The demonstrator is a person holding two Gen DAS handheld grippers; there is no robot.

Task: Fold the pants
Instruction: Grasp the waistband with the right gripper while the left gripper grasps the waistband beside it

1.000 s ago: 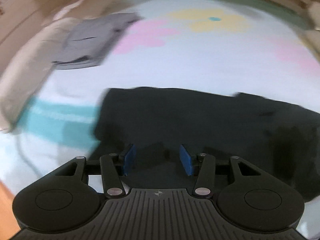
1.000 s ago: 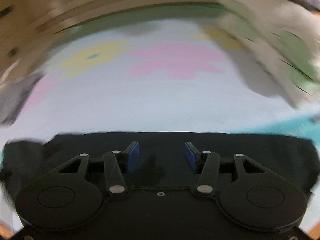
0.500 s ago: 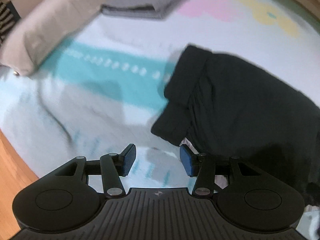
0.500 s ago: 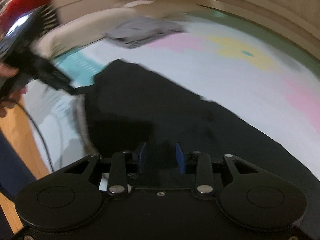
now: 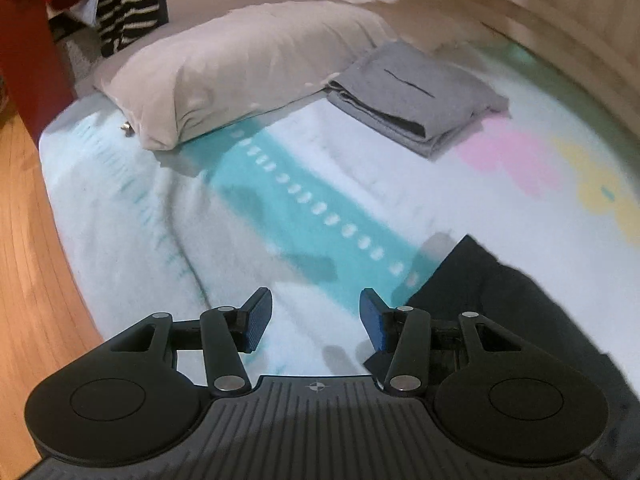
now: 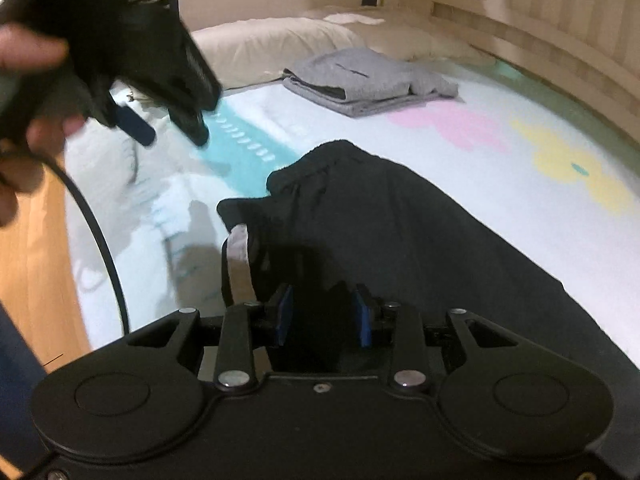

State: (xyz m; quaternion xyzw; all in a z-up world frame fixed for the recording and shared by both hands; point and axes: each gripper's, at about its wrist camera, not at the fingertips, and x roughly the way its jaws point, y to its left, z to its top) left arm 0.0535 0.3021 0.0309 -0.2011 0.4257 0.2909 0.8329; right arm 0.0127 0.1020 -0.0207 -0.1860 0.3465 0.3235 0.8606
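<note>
The black pants (image 6: pixel 400 224) lie on the pale patterned bed cover; a corner of them shows at the lower right of the left wrist view (image 5: pixel 516 312). My right gripper (image 6: pixel 323 320) is shut on a raised bunch of the black pants fabric, which fills the gap between its blue pads. A white inner patch (image 6: pixel 239 256) shows at the pants' left edge. My left gripper (image 5: pixel 316 320) is open and empty above the bed cover, just left of the pants. It also shows in the right wrist view (image 6: pixel 160 128), held in a hand at the upper left.
A folded grey garment (image 5: pixel 416 96) lies at the back of the bed beside a beige pillow (image 5: pixel 236 68). The bed cover (image 5: pixel 280 208) has a teal stripe and pink and yellow flowers. The wooden floor (image 5: pixel 32 280) is at the left. A cable (image 6: pixel 100 240) hangs from the left gripper.
My right gripper has closed on the pants fabric and lifted it. My left gripper has swung left off the pants and stayed open. Both views have turned toward the pillow end.
</note>
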